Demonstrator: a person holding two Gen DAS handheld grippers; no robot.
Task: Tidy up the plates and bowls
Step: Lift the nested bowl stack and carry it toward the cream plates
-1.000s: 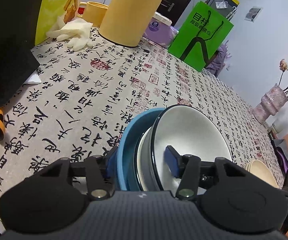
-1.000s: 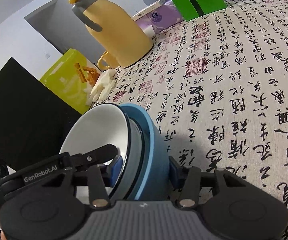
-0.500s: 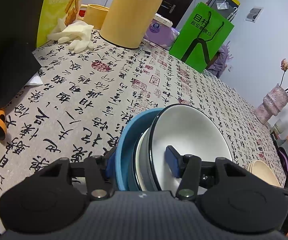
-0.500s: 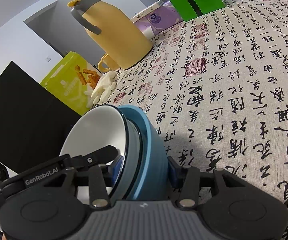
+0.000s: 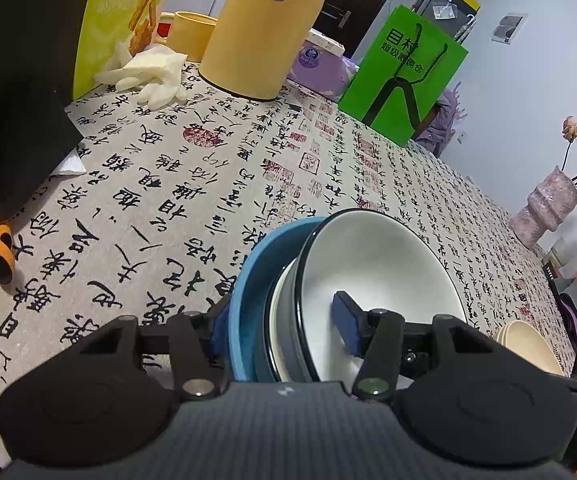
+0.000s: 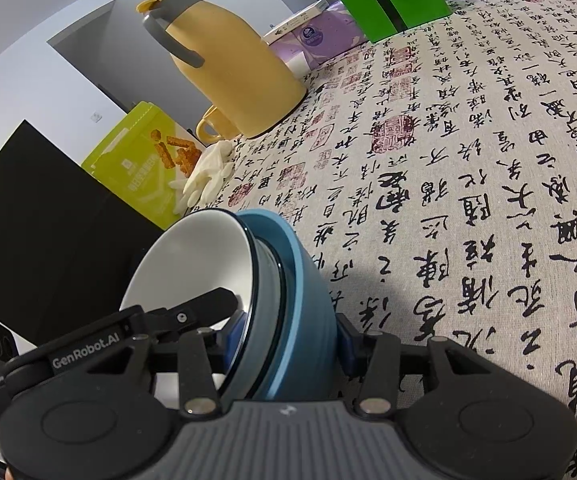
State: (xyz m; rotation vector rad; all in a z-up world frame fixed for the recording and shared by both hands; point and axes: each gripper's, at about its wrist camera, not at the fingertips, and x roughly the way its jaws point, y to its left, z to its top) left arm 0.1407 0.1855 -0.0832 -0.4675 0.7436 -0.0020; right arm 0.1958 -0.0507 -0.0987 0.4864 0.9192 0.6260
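Claws, left [image 5: 284,322] and right [image 6: 288,340], both clamp the smooth, round nested bowls [image 5: 352,280] by opposite rims.

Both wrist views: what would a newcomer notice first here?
First, the nested bowl stack, white-lined bowls inside a blue one, clamped by the left claw and right claw from opposite sides at the near edge. Beyond it spreads the calligraphy tablecloth, with the yellow thermos jug and bright green bag standing at the far side.
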